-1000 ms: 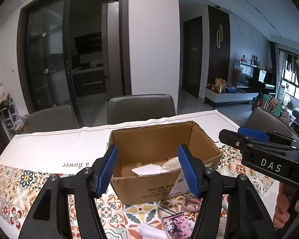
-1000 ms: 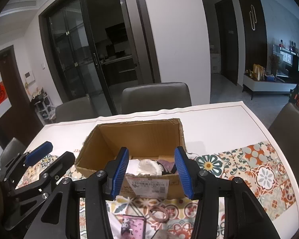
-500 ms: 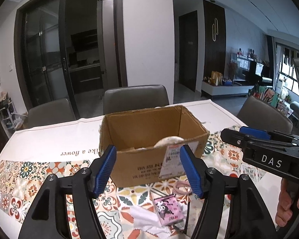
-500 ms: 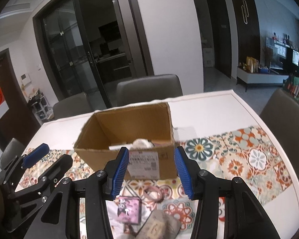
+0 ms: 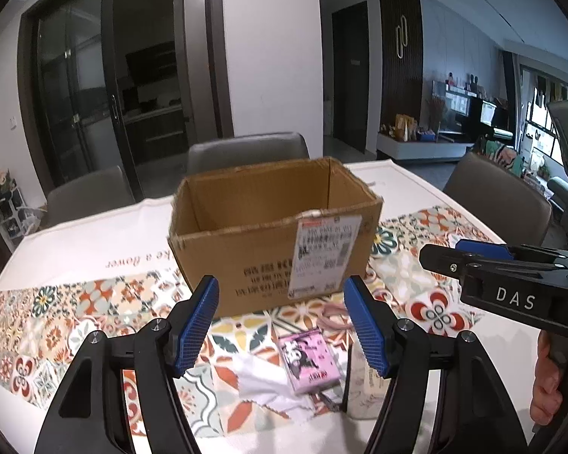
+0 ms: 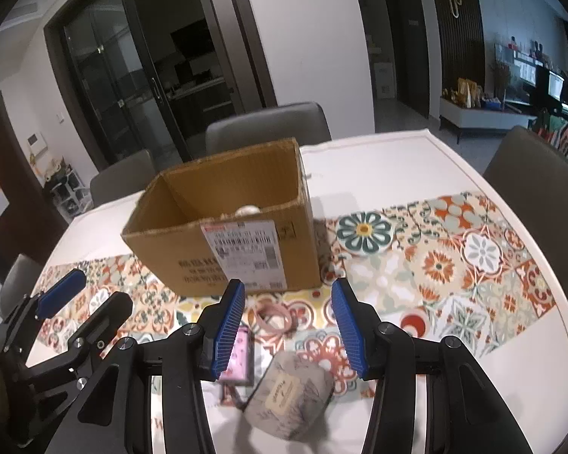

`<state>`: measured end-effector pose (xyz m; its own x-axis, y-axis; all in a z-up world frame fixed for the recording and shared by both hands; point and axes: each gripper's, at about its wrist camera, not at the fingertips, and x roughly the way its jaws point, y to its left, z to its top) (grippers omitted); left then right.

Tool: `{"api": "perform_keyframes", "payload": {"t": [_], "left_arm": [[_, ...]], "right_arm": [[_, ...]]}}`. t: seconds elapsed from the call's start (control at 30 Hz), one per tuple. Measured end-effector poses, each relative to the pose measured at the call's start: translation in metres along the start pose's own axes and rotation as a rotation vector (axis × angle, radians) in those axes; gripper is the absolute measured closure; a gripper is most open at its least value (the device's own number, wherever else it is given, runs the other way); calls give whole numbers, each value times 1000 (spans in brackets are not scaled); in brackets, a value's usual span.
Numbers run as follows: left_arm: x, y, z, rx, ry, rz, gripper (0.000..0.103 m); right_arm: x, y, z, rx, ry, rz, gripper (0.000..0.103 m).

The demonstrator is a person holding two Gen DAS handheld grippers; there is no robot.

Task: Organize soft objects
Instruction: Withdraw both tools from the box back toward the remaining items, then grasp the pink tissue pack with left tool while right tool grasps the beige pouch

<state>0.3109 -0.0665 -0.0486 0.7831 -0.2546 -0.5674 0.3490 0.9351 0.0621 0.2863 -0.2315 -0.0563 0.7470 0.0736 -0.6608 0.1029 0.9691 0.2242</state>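
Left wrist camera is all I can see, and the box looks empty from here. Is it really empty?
Observer: No. In the right wrist view a pale rounded thing peeks over the near wall of the cardboard box.
Operator: What's that lump beside the pink packet?
Observer: A grey pouch with a tan label, lying under the open right gripper.
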Motion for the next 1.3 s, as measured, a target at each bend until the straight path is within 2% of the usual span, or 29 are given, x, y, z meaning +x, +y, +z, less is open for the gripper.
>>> {"api": "perform_keyframes", "payload": {"t": [0.8, 1.3], "left_arm": [[37, -25, -61, 32, 139, -19, 32], [74, -31, -85, 42, 192, 20, 31]], "right_arm": [[34, -25, -59, 69, 196, 7, 54], [66, -32, -75, 91, 285, 22, 54]]}}
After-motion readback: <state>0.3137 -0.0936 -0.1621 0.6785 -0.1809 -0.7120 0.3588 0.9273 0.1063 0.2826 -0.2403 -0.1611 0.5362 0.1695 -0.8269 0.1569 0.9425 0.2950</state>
